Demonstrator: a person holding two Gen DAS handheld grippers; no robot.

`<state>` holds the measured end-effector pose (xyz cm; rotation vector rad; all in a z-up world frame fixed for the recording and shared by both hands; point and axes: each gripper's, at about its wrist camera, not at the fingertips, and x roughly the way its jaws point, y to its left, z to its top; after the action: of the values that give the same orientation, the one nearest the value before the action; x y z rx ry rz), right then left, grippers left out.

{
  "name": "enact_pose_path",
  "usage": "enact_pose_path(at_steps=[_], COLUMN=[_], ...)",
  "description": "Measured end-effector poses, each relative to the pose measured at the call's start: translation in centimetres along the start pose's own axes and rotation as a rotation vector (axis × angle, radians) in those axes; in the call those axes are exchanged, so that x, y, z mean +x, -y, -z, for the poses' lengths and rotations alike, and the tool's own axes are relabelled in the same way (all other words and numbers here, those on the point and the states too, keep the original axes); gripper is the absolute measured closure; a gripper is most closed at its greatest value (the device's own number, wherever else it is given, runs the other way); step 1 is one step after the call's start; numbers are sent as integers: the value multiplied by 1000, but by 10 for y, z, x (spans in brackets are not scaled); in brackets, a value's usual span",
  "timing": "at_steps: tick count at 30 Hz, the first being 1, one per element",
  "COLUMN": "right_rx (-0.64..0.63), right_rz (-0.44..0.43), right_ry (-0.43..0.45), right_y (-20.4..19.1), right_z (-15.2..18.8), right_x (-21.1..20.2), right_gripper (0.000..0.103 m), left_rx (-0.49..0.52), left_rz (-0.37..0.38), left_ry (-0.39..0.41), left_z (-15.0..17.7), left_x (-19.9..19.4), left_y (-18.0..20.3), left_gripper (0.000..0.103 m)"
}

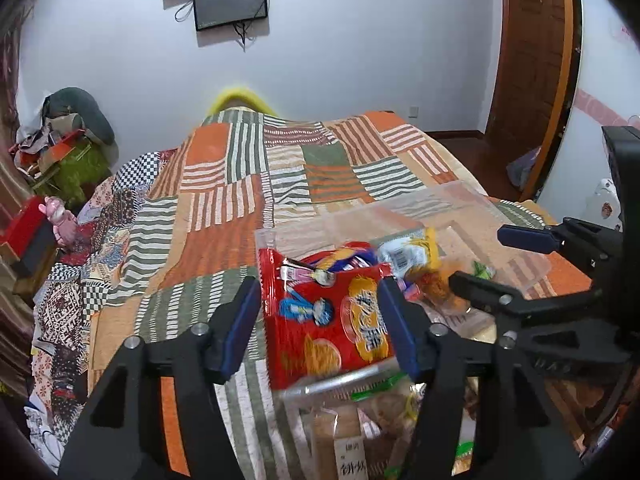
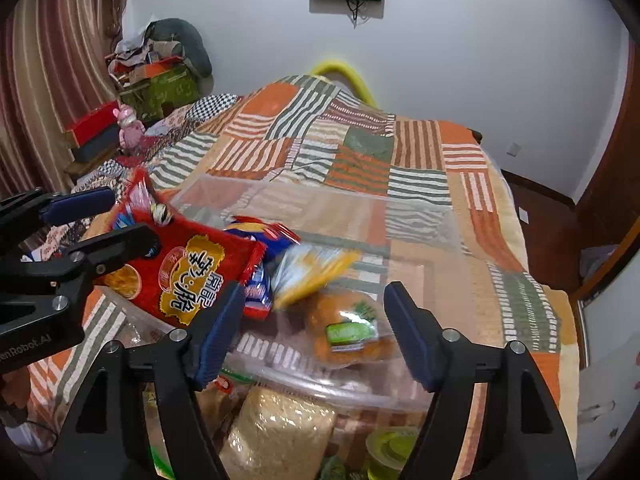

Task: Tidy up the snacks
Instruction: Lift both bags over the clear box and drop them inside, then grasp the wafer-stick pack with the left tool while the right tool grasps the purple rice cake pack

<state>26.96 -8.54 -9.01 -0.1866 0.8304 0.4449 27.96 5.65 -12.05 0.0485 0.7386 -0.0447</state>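
The red snack bag (image 1: 328,312) leans over the clear bin's (image 1: 532,264) near rim on the bed (image 1: 224,184), between my left tool's (image 1: 320,328) parted pads, ungripped. My right tool (image 2: 316,332) gapes open above an orange packet (image 2: 352,328).

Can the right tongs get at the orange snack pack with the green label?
Probably yes: the right tongs stand open above the orange snack pack, with nothing covering it.
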Motion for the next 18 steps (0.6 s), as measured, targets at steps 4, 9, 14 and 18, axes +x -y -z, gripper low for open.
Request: enact_pose_path(at_steps=[4, 9, 14, 18], right_rx=[11, 17, 44, 51], right_rz=[-17, -13, -17, -10], right_ry=[18, 48, 63, 59], right_y=[3, 3, 6, 4], right_z=[4, 13, 28, 44], right_x=[-17, -40, -65, -80], right_gripper=[31, 29, 29, 29], left_rx=[1, 27, 25, 14], left_rz=[6, -15, -10, -3], left_ry=[18, 39, 46, 51], left_z=[6, 19, 36, 52], left_x=[-22, -52, -80, -100], left_y=[-3, -1, 1, 2], left_gripper=[34, 25, 16, 13])
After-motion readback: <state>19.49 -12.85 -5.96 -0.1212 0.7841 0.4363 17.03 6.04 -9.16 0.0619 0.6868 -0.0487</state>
